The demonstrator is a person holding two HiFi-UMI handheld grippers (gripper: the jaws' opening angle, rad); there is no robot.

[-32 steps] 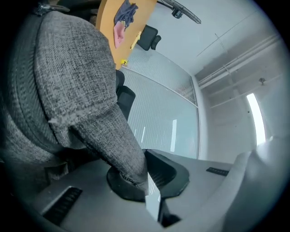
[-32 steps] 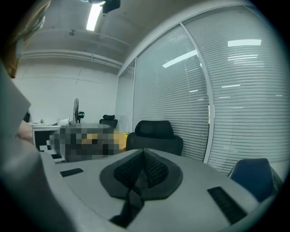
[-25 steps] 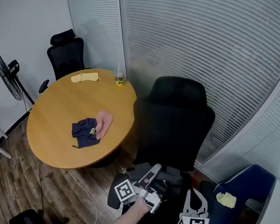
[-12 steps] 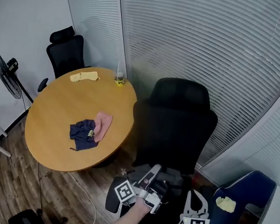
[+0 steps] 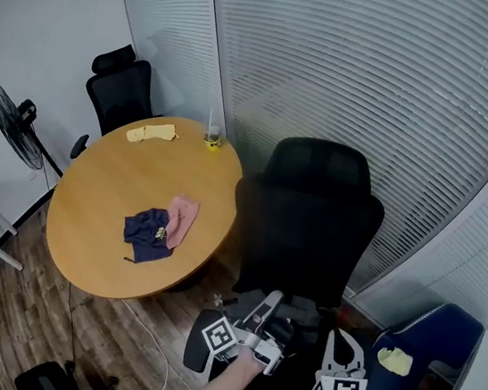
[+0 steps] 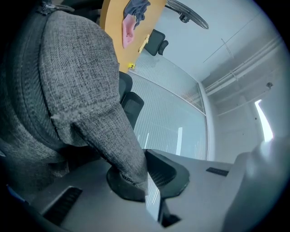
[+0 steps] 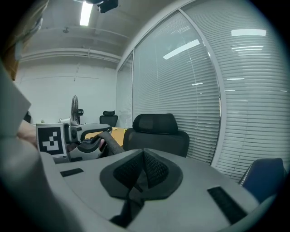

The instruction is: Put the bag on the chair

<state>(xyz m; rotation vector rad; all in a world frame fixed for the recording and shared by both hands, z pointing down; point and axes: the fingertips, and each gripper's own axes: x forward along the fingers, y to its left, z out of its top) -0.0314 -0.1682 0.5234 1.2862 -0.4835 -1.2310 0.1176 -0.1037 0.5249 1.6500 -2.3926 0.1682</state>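
Grey fabric of the bag (image 6: 72,72) is pinched tight between the jaws of the left tool (image 6: 145,174). That tool holds the bag at the bottom centre of the head view, just in front of the backrest of the black chair (image 5: 308,217), though I cannot tell whether it rests on the seat. Just to its right the right tool (image 5: 343,339) has its jaws pressed together, and at the left of the frame the round table (image 5: 110,189) carries a few pieces of cloth (image 5: 160,227).
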